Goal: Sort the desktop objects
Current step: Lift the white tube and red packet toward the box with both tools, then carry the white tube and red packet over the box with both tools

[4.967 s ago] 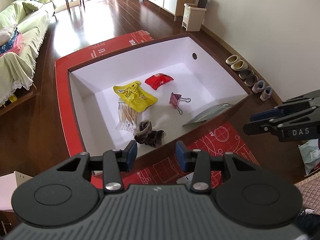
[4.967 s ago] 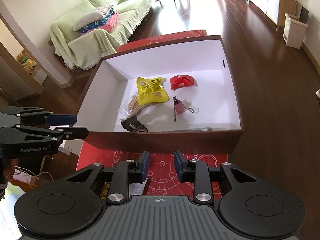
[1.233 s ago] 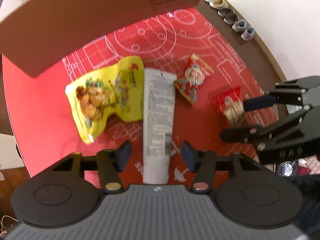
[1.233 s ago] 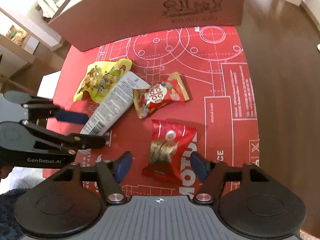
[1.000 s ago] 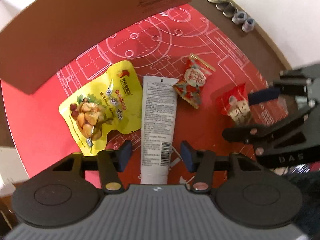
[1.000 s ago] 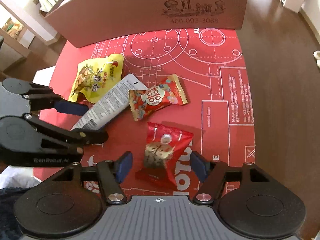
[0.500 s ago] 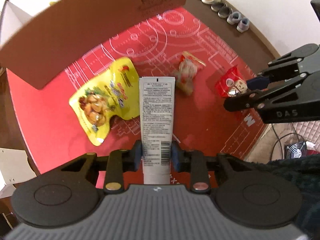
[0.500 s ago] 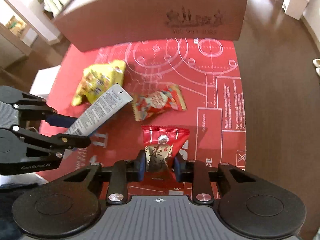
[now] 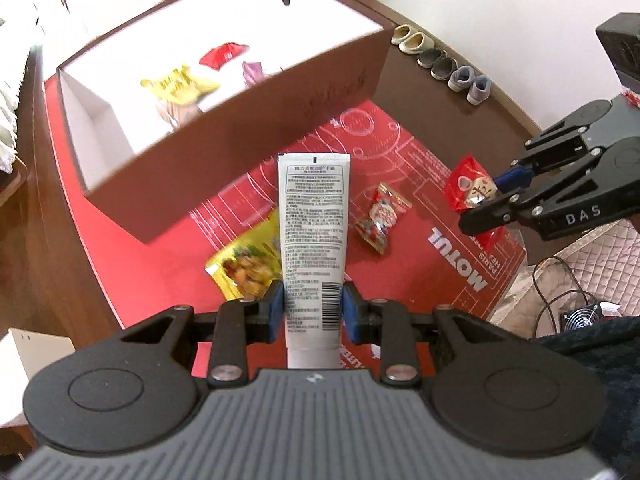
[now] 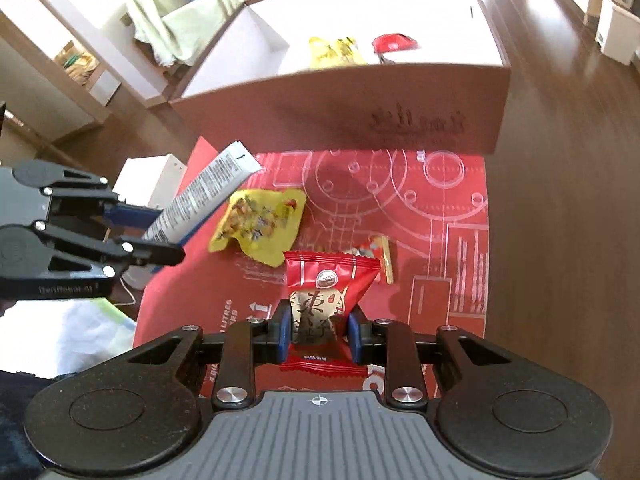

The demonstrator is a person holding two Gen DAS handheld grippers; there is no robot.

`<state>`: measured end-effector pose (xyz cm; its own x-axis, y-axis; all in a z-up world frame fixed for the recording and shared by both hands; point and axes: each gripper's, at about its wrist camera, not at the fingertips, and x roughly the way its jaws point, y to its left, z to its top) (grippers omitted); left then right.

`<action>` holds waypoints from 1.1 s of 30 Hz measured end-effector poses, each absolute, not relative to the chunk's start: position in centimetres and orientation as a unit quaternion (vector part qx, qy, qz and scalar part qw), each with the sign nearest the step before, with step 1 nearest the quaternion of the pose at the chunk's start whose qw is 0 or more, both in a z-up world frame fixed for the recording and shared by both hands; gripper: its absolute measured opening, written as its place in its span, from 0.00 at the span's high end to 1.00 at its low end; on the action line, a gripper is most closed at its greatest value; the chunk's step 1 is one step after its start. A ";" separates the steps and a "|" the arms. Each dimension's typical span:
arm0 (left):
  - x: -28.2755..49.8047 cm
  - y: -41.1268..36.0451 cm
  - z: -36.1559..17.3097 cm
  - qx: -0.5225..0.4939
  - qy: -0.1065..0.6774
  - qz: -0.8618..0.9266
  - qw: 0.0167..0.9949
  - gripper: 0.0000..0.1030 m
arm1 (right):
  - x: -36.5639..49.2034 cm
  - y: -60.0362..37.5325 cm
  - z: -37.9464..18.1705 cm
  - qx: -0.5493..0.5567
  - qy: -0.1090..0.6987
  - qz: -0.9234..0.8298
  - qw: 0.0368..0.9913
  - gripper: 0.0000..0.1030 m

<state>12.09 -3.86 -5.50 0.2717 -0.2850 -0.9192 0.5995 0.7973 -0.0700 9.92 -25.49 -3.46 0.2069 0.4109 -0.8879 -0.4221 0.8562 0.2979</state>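
Note:
My left gripper (image 9: 313, 309) is shut on a white tube (image 9: 314, 224) and holds it above the red mat (image 9: 400, 152); the tube (image 10: 204, 196) also shows in the right wrist view, between the left gripper's fingers (image 10: 160, 254). My right gripper (image 10: 319, 331) is shut on a red snack packet (image 10: 326, 292), lifted off the mat; the packet (image 9: 472, 188) appears at the right of the left wrist view. On the mat lie a yellow nut pouch (image 9: 248, 264) (image 10: 264, 226) and a small red candy packet (image 9: 382, 212) (image 10: 380, 254).
A big brown box with a white inside (image 9: 256, 20) (image 10: 360, 20) stands beyond the mat and holds a yellow pouch (image 9: 180, 82), a red packet (image 9: 222, 54) and a pink clip (image 9: 252, 70). Shoes (image 9: 440, 62) line the wall. A cable and small fan (image 9: 580, 320) lie at the right.
Both grippers closed, the left on the tube, the right on the red packet, and both have risen from the mat, tilting up until the box's inside shows.

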 end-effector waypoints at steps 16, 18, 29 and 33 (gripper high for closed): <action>18.4 -2.2 0.7 0.200 0.485 -0.286 0.802 0.75 | 16.9 -25.3 2.6 -0.020 0.511 0.310 0.801 0.74; 19.6 -2.3 1.2 0.206 0.479 -0.286 0.804 0.75 | 17.9 -25.0 3.2 -0.027 0.503 0.312 0.805 0.74; 25.5 -4.2 0.4 0.222 0.473 -0.280 0.805 0.75 | 24.9 -23.7 3.7 -0.062 0.485 0.303 0.818 0.74; 27.4 -4.8 -0.8 0.208 0.482 -0.276 0.805 0.75 | 27.3 -23.4 2.7 -0.070 0.490 0.296 0.817 0.74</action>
<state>27.36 -4.84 -0.82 0.3829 -0.2436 -0.8911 0.6443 0.7617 0.0687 27.33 -23.38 2.74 0.3453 0.4154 -0.8416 -0.5517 0.8153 0.1761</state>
